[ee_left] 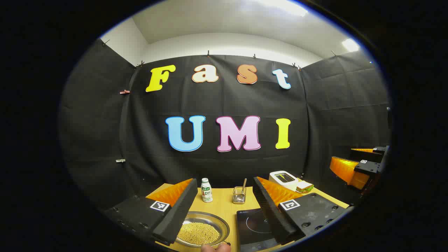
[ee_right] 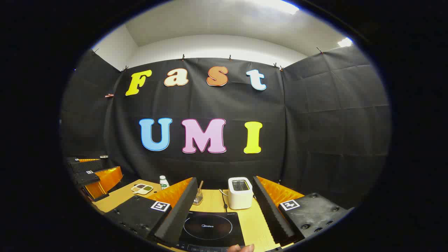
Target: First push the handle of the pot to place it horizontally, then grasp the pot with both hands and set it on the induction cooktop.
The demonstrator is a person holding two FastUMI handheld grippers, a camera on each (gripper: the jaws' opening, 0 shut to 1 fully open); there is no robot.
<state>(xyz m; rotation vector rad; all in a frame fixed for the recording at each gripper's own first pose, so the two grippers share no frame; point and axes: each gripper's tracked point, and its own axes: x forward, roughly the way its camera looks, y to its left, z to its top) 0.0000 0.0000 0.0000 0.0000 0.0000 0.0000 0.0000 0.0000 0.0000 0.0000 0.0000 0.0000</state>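
Pot point(ee_left: 202, 231) beside cooktop point(ee_left: 253, 225) — apart.

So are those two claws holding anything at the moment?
No, nothing is held. The left claw is open above the pot, and the right claw is open over the induction cooktop; nothing sits between the fingers of either.

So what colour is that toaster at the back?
White toaster, clearest in the right gripper view.
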